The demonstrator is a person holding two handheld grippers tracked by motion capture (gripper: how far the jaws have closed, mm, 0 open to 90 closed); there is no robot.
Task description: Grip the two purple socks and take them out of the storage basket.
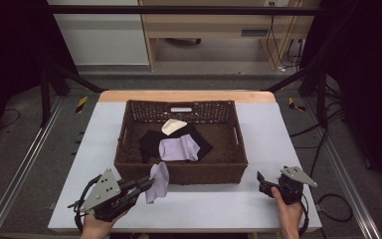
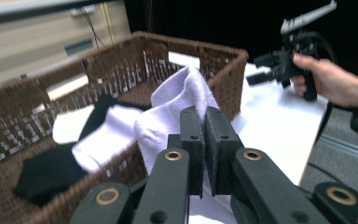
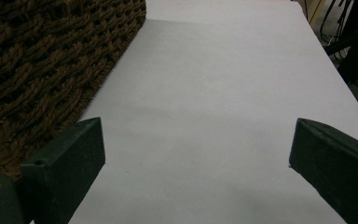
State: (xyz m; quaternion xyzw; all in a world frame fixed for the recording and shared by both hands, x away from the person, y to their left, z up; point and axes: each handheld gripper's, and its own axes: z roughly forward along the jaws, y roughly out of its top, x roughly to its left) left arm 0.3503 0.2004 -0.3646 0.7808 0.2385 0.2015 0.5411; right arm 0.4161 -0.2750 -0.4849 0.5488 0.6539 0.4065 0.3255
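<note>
The wicker basket [image 1: 181,172] at the tabletop's middle holds a black cloth [image 1: 151,142], a lavender sock [image 1: 178,148] and a cream sock [image 1: 173,126]. The left gripper [image 1: 148,185] pinches another lavender sock [image 1: 158,181] against the basket's near wall, by the near edge. The right gripper [image 1: 262,183] gapes wide near the near right corner.

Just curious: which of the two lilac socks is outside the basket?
The lilac sock pinched in the left gripper, hanging before the basket; the other lies inside.

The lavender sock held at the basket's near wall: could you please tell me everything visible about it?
The lavender sock looks like soft ribbed knit, pale purple. The left gripper is shut on it, and it hangs limp, draped against the near wall of the wicker basket, outside it. In the left gripper view its upper end rises above the rim.
</note>
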